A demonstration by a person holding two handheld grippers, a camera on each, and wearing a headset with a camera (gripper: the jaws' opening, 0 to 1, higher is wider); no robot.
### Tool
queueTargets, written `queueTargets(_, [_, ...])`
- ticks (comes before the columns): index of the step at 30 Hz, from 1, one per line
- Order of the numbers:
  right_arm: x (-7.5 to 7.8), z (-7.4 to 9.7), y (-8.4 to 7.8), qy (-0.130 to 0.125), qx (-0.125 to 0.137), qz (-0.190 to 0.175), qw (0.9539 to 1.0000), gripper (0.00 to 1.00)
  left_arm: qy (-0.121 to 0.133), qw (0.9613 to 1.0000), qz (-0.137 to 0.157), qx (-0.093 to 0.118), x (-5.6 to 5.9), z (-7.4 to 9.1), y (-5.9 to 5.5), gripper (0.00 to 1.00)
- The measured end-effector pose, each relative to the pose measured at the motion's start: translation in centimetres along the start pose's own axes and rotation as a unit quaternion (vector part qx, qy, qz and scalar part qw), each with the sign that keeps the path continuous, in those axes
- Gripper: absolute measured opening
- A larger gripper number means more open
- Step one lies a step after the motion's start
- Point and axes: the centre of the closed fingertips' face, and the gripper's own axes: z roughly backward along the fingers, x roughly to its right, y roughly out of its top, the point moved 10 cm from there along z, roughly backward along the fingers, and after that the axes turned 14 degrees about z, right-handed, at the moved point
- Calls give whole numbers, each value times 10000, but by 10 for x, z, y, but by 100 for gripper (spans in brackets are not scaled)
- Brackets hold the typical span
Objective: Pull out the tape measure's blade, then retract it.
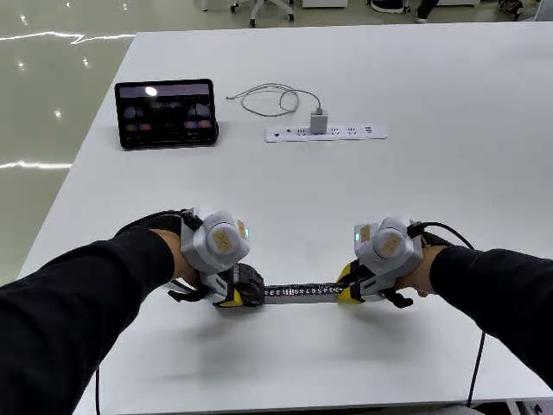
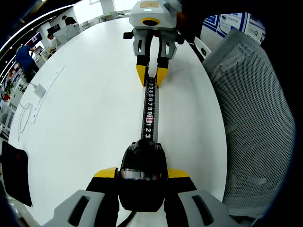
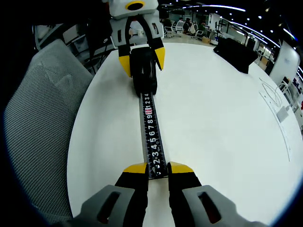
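Observation:
A black tape measure case [image 1: 245, 286] rests on the white table, and my left gripper [image 2: 142, 173] is shut on it [image 2: 142, 172]. Its blade [image 1: 302, 291] runs out flat across the table to my right gripper [image 1: 352, 294], which is shut on the blade's end. In the right gripper view the numbered blade [image 3: 151, 132] stretches from my right gripper [image 3: 158, 168] to the case [image 3: 143, 71]. In the left gripper view the blade [image 2: 149, 111] ends between the right gripper's yellow fingertips [image 2: 141, 75].
A dark tablet [image 1: 165, 112] stands at the back left of the table [image 1: 285, 190]. A white power strip [image 1: 325, 132] with a charger and coiled cable [image 1: 275, 99] lies behind the grippers. A grey mesh chair [image 2: 258, 123] sits at the near table edge.

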Motion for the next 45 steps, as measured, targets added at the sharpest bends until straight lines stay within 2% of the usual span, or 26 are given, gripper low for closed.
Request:
queueTargets(24, [-1, 9, -13, -14, -48, -7, 10000, 11, 12, 10000, -14, -10, 1, -1, 1, 32])
queueTargets(30, [-2, 12, -16, -21, -45, -55, 10000, 11, 28, 10000, -41, -72, 2, -1, 2, 32])
queueTargets(45, [-4, 16, -23, -23, -9, -64, 10000, 11, -68, 10000, -34, -57, 0, -2, 2, 32])
